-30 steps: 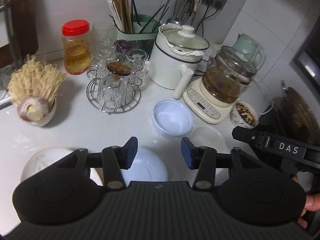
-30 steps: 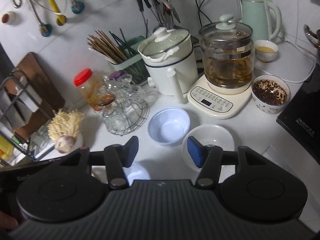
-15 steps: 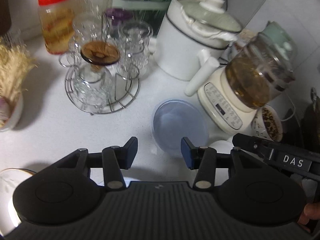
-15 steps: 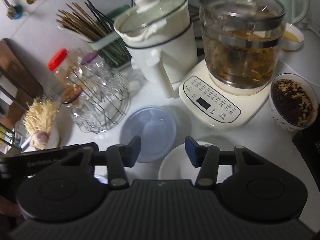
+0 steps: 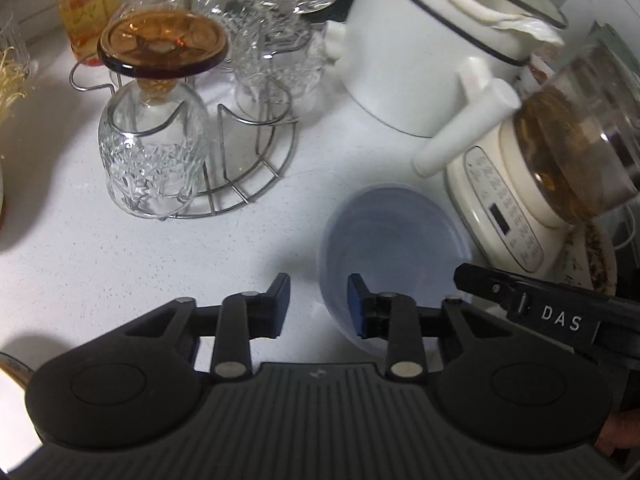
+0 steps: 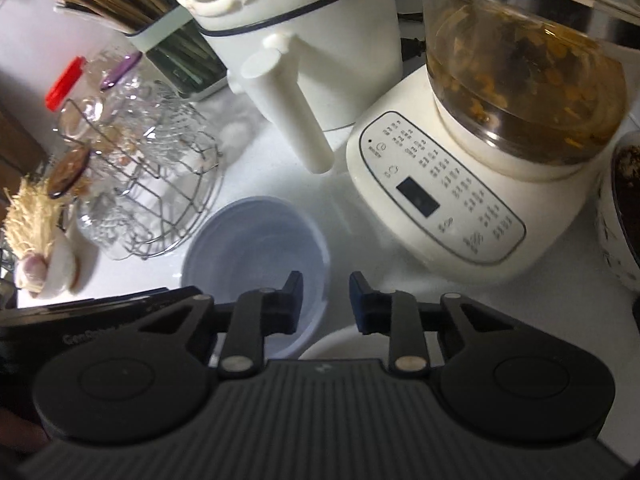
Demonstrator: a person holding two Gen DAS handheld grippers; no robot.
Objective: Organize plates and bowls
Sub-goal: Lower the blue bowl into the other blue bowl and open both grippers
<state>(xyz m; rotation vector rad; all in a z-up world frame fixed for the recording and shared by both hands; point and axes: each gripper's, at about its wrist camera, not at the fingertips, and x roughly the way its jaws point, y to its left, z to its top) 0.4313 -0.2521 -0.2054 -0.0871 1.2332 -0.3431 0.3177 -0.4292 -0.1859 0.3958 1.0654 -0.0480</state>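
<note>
A pale blue bowl (image 5: 394, 240) stands on the white counter; it also shows in the right wrist view (image 6: 256, 240). My left gripper (image 5: 319, 305) is open and straddles the bowl's left rim, right finger inside. My right gripper (image 6: 325, 300) is open and straddles the bowl's right rim, left finger inside. A white bowl (image 6: 340, 342) lies just under my right gripper, mostly hidden. A plate's edge (image 5: 10, 400) shows at the bottom left of the left wrist view.
A wire rack of upturned glasses (image 5: 168, 120) stands left of the bowl. A white pot with a handle (image 5: 432, 56) and a glass kettle on a cream base (image 6: 480, 168) stand behind. A bowl of dark grains (image 6: 624, 208) is at right.
Both grippers have moved forward and down to the blue bowl, one at each side of its rim. The plates near the front edge have dropped out of view.
</note>
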